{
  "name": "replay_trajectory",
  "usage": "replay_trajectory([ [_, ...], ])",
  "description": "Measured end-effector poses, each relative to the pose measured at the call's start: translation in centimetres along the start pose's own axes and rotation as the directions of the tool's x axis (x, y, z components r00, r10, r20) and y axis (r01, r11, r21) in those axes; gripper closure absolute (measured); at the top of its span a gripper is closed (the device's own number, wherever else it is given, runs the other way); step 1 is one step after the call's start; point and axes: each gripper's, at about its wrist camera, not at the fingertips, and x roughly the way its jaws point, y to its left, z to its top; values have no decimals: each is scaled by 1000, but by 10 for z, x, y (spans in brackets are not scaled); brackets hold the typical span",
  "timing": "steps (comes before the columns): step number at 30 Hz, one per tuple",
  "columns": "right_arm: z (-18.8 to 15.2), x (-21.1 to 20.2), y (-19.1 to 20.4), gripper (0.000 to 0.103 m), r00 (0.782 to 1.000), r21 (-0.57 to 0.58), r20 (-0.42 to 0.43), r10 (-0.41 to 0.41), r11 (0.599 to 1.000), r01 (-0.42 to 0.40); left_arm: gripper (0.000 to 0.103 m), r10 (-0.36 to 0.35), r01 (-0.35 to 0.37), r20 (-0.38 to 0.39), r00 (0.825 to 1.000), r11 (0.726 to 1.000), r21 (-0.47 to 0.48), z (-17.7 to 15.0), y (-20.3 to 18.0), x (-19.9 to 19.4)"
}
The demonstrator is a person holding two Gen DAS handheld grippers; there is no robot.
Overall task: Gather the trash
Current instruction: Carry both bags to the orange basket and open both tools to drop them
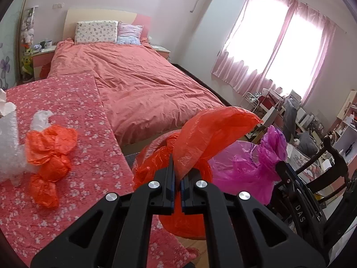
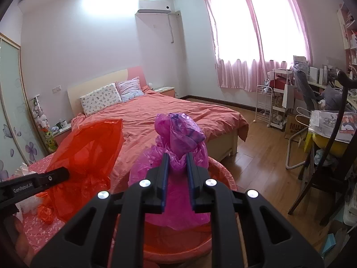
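My left gripper (image 1: 176,167) is shut on a thin orange-red plastic bag (image 1: 209,131) that billows up and to the right of its fingers. My right gripper (image 2: 177,156) is shut on a bunched magenta plastic bag (image 2: 180,134), whose body hangs below the fingers. Both bags hang side by side over a round red basin (image 2: 171,248). On the floral quilt (image 1: 73,102) to the left lie crumpled orange plastic (image 1: 50,154), bubble wrap (image 1: 10,147) and white tissue (image 1: 5,108). In the right wrist view the left gripper's side (image 2: 53,177) shows at the left edge.
A bed with a coral duvet (image 1: 142,82) fills the middle of the room. A dark wooden chair (image 2: 330,174), a cluttered desk (image 2: 334,120) and a white wire rack (image 2: 265,102) stand at the right on the wooden floor (image 2: 261,156). Pink curtains (image 2: 256,33) cover the window.
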Motion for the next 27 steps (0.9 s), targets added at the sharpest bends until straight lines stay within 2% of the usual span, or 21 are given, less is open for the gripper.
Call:
replay_trajectory([
  [5, 0, 11, -7, 86, 1000, 15, -11, -11, 1000, 11, 100, -18, 18, -16, 1000, 1000, 2, 1, -9, 14],
  [8, -1, 15, -2, 82, 1000, 18, -20, -16, 1000, 16, 99, -24, 24, -39, 999, 1000, 6, 0, -12, 25],
  [10, -2, 21, -3, 77, 999, 27, -35, -9, 1000, 10, 99, -12, 12, -48, 999, 1000, 4, -2, -14, 30],
  [13, -4, 29, -7, 77, 998, 42, -55, 1, 999, 2, 99, -7, 7, -81, 997, 1000, -2, -6, -11, 37],
  [16, -7, 32, -11, 70, 998, 45, -68, 2, 999, 1, 90, -5, 3, -103, 995, 1000, -15, -9, -8, 39],
  [18, -9, 32, -12, 66, 998, 41, -68, 0, 999, 2, 72, -7, 4, -109, 994, 1000, -23, -11, -6, 39],
  [20, -10, 31, -11, 63, 998, 33, -65, -5, 999, 8, 63, 5, -7, -104, 995, 1000, -20, -12, -6, 37],
  [27, -12, 23, -3, 54, 999, -23, -52, -15, 1000, 13, 59, 54, -54, -64, 996, 999, 1, -12, 6, 23],
])
